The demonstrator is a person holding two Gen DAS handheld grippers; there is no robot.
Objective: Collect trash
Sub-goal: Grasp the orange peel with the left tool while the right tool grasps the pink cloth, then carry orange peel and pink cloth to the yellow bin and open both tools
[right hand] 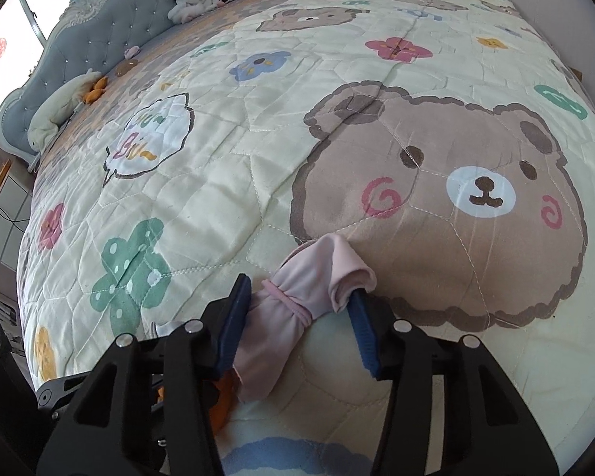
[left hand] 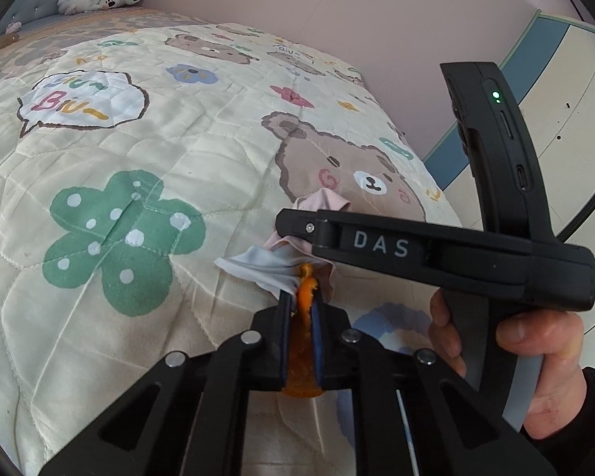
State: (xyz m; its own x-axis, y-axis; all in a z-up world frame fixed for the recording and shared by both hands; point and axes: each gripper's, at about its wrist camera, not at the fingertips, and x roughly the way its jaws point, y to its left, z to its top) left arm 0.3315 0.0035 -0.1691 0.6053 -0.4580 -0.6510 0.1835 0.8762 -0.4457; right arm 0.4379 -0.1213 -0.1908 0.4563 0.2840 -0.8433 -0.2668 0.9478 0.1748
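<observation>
We have the left gripper (left hand: 302,309) clamped tight on the orange peel (left hand: 306,289) at the quilt (left hand: 146,150) edge, right gripper (right hand: 297,309) half-open straddling the pink cloth (right hand: 297,297), neither binned yet.

The orange peel (left hand: 303,341) is mostly hidden between the left gripper's (left hand: 301,305) pads — only its edges show. The right gripper (left hand: 297,224) covers much of the pink cloth (left hand: 329,198) near the quilt's (left hand: 139,150) near edge. In the right wrist view, the far pad's tip sits under a fold of that cloth — contact cannot be told.
</observation>
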